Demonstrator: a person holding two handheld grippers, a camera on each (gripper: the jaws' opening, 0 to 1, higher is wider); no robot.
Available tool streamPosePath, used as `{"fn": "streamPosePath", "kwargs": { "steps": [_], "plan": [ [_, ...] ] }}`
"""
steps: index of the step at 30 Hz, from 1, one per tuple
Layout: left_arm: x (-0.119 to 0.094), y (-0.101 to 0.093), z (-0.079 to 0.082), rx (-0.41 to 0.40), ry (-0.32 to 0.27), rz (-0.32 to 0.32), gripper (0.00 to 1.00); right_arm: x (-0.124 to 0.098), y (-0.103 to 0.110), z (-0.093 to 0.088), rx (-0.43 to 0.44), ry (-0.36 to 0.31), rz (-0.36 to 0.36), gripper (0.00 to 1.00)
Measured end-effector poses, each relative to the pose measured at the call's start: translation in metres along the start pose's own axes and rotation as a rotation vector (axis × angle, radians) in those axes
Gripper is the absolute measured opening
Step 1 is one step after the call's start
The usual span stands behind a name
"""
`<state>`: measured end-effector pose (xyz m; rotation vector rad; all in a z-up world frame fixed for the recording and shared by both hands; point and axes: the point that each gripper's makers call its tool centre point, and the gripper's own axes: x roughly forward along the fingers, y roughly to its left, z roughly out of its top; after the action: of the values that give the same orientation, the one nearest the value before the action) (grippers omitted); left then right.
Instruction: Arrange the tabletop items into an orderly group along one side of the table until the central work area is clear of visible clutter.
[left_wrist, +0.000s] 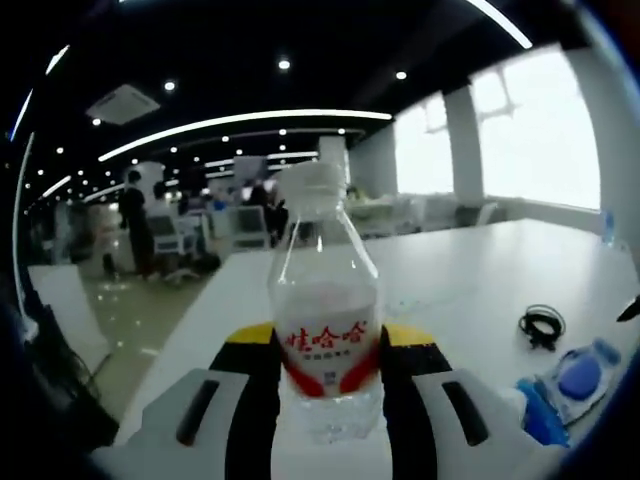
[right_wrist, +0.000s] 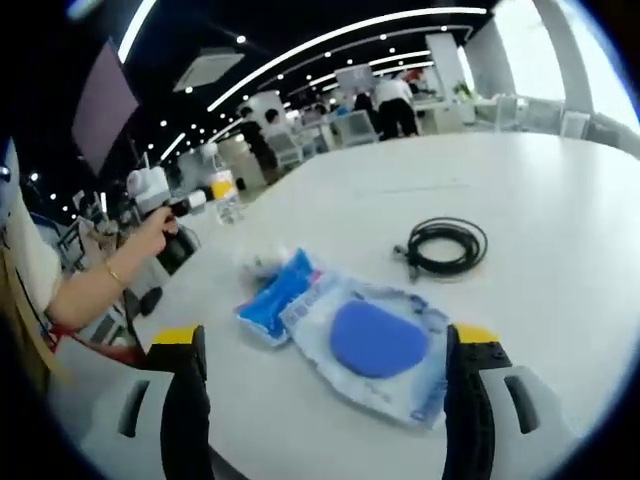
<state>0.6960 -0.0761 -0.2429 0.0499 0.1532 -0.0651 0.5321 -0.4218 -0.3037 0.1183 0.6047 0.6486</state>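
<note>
In the left gripper view the left gripper (left_wrist: 328, 385) is held level and low over the white bench (left_wrist: 470, 270), its two black, yellow-tipped jaws pressed against either side of a clear water bottle (left_wrist: 324, 320). The bottle stands upright between them, white cap on top, red and white label at jaw height, so the jaws are clenched on the bottle. To the right of the bottle, further out on the bench, lie a blue plastic packet (left_wrist: 570, 385) and, just beyond it, a small black coil of cable (left_wrist: 541, 325). Past the bottle the bench runs on towards bright windows, and a person (left_wrist: 133, 215) stands far off among office chairs.

In the right gripper view the right gripper (right_wrist: 325, 400) points slightly down at the bench (right_wrist: 560, 190), its jaws spread wide apart and touching nothing. Just ahead of them, between the jaw tips, lies a clear bag with a blue oval pad (right_wrist: 375, 340) inside. A blue packet (right_wrist: 275, 298) lies against its left edge, partly tucked under it. The black cable coil (right_wrist: 445, 247) sits beyond the bag and to its right, apart from it. Far left of the bag, a hand (right_wrist: 155, 235) on a bent bare arm grips the other gripper's handle, with the bottle (right_wrist: 224, 195) held upright at the bench's edge.
</note>
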Motion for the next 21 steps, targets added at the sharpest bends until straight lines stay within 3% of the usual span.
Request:
{"fn": "streamPosePath", "kwargs": {
  "steps": [7, 15, 20, 21],
  "plan": [
    [0.031, 0.005, -0.016, 0.008, -0.004, 0.004, 0.36, 0.004, -0.004, -0.012, 0.011, 0.034, -0.012, 0.97],
    [0.063, 0.009, -0.03, -0.039, -0.012, 0.009, 0.36, 0.005, -0.006, -0.017, 0.013, 0.058, -0.011, 0.98],
    [0.074, 0.009, -0.032, -0.035, -0.022, 0.008, 0.36, 0.006, -0.006, -0.017, 0.008, 0.066, -0.009, 0.96],
    [0.077, 0.01, -0.033, 0.0, -0.02, 0.015, 0.36, 0.006, -0.005, -0.017, 0.009, 0.069, -0.007, 0.96]
  ]
}}
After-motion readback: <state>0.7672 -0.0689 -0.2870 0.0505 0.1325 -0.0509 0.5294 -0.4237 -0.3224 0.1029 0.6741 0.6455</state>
